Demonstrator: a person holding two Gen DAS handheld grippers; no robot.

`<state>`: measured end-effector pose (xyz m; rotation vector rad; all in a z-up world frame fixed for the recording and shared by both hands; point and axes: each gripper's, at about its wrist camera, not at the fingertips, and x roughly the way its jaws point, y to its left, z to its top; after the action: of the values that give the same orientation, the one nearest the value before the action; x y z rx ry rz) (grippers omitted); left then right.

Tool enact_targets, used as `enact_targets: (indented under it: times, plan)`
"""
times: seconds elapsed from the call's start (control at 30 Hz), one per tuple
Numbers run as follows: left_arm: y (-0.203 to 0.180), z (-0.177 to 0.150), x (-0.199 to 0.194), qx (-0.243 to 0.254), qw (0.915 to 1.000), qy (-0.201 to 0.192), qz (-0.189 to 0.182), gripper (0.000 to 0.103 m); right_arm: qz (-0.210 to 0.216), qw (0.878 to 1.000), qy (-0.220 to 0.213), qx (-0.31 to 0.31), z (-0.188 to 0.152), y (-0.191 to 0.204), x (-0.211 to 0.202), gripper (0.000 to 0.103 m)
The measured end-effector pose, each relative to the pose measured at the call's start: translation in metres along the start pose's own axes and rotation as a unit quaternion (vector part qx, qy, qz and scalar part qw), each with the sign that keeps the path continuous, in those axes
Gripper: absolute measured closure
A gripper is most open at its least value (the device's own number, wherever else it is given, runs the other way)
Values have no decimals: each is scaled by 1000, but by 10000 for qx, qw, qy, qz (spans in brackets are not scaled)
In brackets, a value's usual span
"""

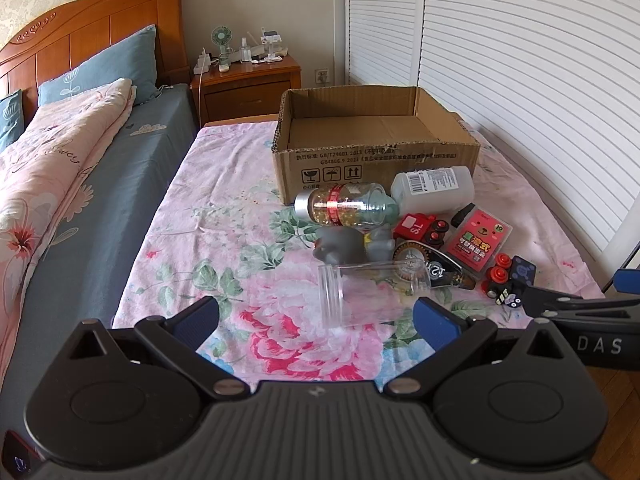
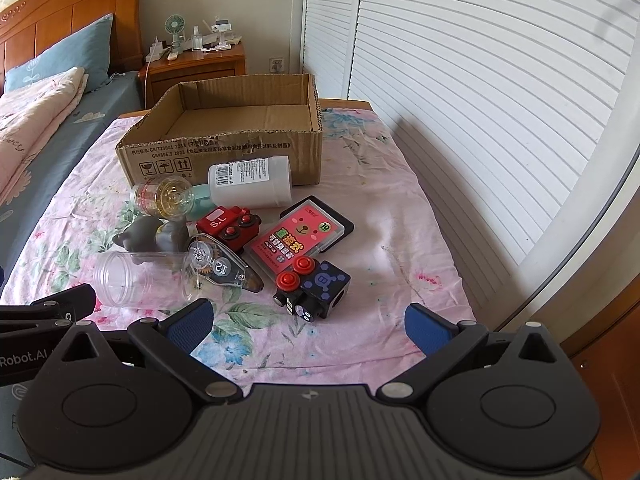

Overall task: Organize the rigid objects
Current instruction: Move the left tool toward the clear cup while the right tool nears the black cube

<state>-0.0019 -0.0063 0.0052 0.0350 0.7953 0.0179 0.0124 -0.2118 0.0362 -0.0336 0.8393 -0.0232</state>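
Left wrist view: box (image 1: 376, 152) at the table's far edge looks empty, nothing sorted yet. Jar (image 1: 360, 296), bottle (image 1: 432, 190), toys all piled in front of the box on the table (image 1: 208, 216). My left gripper (image 1: 316, 318) and right gripper (image 2: 308, 322) both wide open, holding nothing. Table's left and near-right sides free for reaching.

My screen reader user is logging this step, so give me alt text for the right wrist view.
The open right gripper hovers empty over a floral-sheeted table, facing a heap of small things: a clear jar on its side, a black toy block with red buttons, a pink card case, a red toy and a white bottle. Behind them stands an open, empty cardboard box; the left gripper's tip shows at left.
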Motion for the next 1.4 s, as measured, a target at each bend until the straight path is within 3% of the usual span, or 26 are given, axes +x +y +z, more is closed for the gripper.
enact_targets:
  times: [1.23,1.4]
  plan:
    - [-6,4,2,-48,9999,-33,-106,1,56,9999,-116,4,3,-9,3,0]
    - [-6,12,5,48,9994,-119,-330,1,362,9978,-460,-296,4,-17,4,0]
